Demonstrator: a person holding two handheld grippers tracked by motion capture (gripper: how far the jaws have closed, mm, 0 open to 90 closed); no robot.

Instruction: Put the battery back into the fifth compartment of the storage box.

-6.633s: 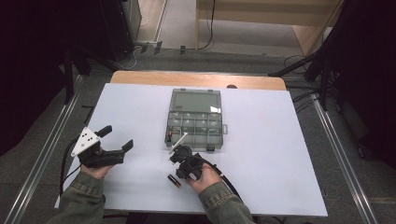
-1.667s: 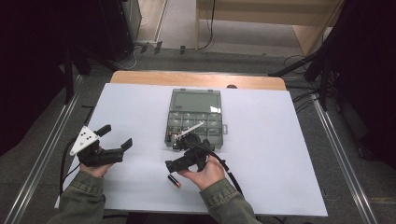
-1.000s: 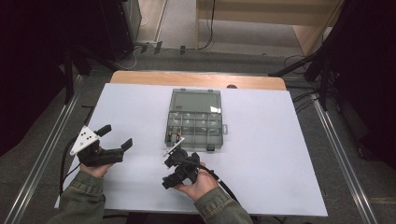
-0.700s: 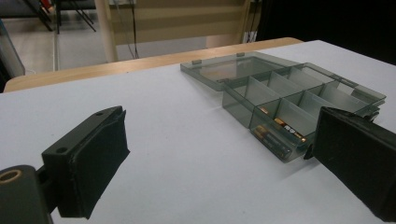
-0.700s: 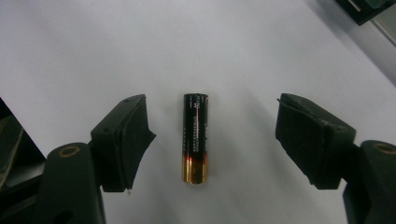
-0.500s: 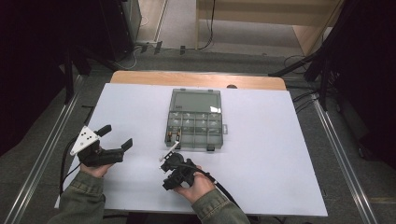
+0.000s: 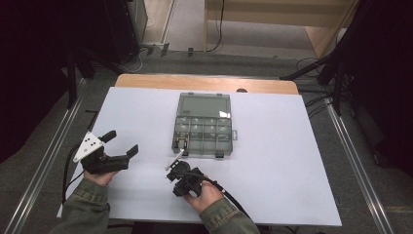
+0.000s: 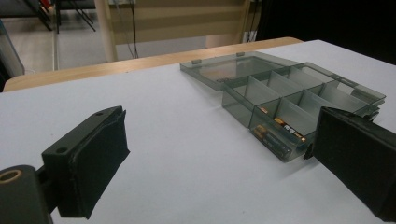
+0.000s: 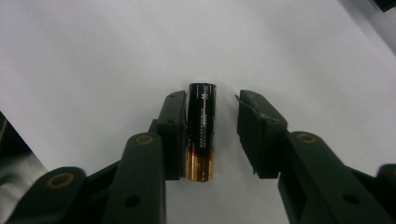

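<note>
A black battery with a copper-coloured end (image 9: 201, 135) lies on the white table (image 7: 272, 161) between the jaws of my right gripper (image 9: 213, 106). Those jaws have just been closing: the left pad (image 9: 175, 135) is against the battery, and a gap remains at the right pad (image 9: 254, 135). In the high view my right gripper (image 7: 178, 186) points down at the table's near edge, in front of the open clear compartment box (image 7: 229, 127). My left gripper (image 7: 122, 143) rests open at the left with nothing between its jaws. Two batteries (image 8: 278, 135) lie in the box's near corner compartment.
The box's lid (image 7: 204, 103) lies flat behind it towards the wooden far edge (image 7: 204, 83). A cable (image 7: 234, 197) trails from the right gripper along the sleeve. Metal rails run along both sides of the table.
My right gripper came back from the box towards the near edge and lowered over the loose battery, and its jaws narrowed around it. The left gripper stayed still.
</note>
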